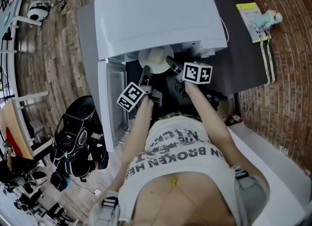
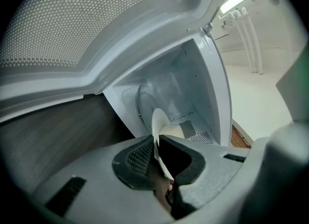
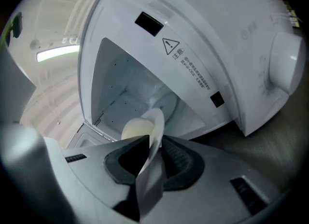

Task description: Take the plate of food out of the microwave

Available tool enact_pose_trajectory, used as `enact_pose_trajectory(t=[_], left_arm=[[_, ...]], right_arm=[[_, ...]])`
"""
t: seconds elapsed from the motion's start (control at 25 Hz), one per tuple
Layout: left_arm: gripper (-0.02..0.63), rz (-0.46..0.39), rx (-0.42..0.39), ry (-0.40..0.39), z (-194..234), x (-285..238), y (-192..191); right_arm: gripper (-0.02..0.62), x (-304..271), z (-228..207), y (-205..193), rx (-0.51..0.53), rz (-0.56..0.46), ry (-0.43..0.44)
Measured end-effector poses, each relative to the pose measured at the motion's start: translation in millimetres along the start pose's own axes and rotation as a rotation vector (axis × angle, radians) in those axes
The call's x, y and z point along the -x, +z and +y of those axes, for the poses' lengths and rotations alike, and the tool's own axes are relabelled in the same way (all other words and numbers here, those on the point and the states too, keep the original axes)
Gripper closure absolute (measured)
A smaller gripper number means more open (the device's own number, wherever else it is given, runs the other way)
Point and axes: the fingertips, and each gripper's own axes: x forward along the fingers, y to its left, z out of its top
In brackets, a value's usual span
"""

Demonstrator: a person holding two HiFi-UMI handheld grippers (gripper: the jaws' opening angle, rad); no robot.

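Observation:
A white plate (image 1: 157,60) with a pale mound of food sits at the mouth of the white microwave (image 1: 156,15), whose door (image 1: 111,98) hangs open at the left. My left gripper (image 1: 145,77) is shut on the plate's left rim (image 2: 159,141), seen edge-on between its dark pads. My right gripper (image 1: 171,65) is shut on the plate's right rim (image 3: 153,136). The pale food (image 3: 135,129) shows just beyond the right jaws, in front of the empty cavity (image 3: 130,92).
The microwave stands on a dark counter (image 1: 243,49) with a brick-pattern wall at the right. A yellow-green packet and small figure (image 1: 258,19) lie at the counter's far right. A black bag (image 1: 80,137) sits on the wooden floor left of the open door.

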Motion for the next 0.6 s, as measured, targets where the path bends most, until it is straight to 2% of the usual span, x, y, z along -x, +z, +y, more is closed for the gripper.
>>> enact_pose_trajectory(t=[0.6], left_arm=[[0.571,0.045,-0.025,-0.029,-5.6,8.1,-2.7]], right_arm=[[0.518,14.3,9.3,-3.9,0.002,-0.034,-0.036]])
